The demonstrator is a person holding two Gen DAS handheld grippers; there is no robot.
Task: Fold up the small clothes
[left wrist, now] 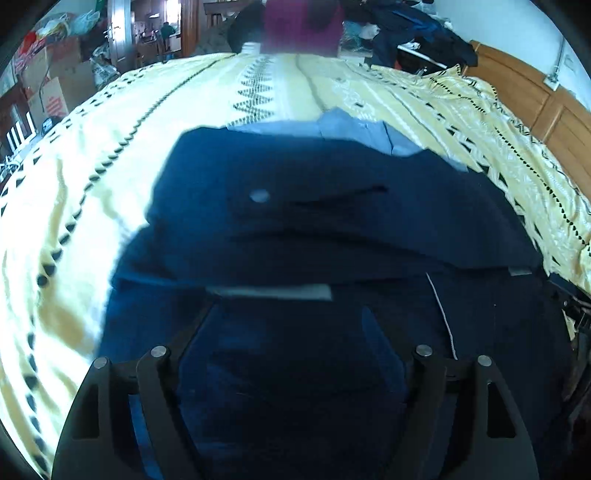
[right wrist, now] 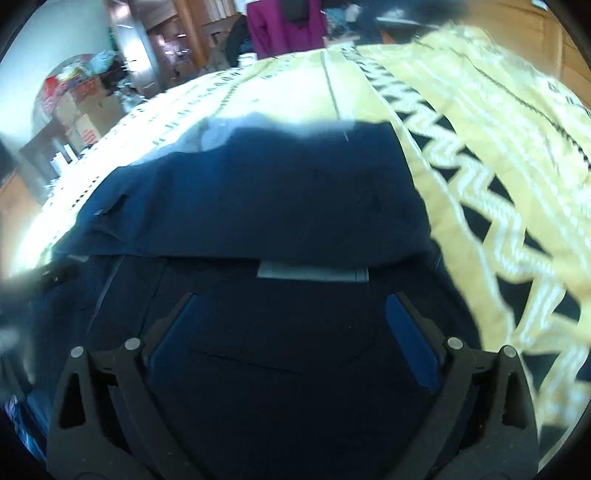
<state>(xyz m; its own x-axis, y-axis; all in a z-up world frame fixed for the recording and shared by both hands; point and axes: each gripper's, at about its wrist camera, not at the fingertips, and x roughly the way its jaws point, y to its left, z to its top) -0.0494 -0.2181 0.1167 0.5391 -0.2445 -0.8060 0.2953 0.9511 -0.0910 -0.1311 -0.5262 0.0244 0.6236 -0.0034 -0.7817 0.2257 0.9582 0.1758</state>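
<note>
Room: cluttered bedroom. Cardboard boxes [left wrist: 48, 92] stacked far left, a purple garment [left wrist: 303, 26] hanging at the far end, dark clothes heaped [left wrist: 417, 33] far right, wooden headboard [left wrist: 524, 92] along the right side. All blurred; no finer detail legible.

Surface: bed under a yellow bedspread [left wrist: 92, 177] w/ black-and-white zigzag bands. Spread lies fairly flat on the left, rumpled toward the right.

Task item: dark blue garment [left wrist: 314, 206], prob. small shorts or trousers; a pale button and a slit pocket show on it. It sits mid-bed, directly ahead of both claws, its near part running under them. A light blue garment [left wrist: 354, 129] lies beyond it, touching or partly under its far edge; cannot tell which.

Claws: left claw [left wrist: 291, 354] has its fingers spread wide, nothing clamped between them, low over the near part of the cloth. Right claw [right wrist: 291, 332] likewise spread wide, holding nothing, over the same garment's right half. A pale strip lies across the cloth just ahead of each claw; what it is, not clear.

Step in hand, as judged: garment looks part-folded, a layer doubled across the middle. Claws appear positioned btwn folds, either smoothing or lining up for a fresh grab.

Next move calls for: each claw to close on a near edge or corner, then carry it over toward the far edge evenly. Risk: pinching the bedspread along w/ the cloth.
</note>
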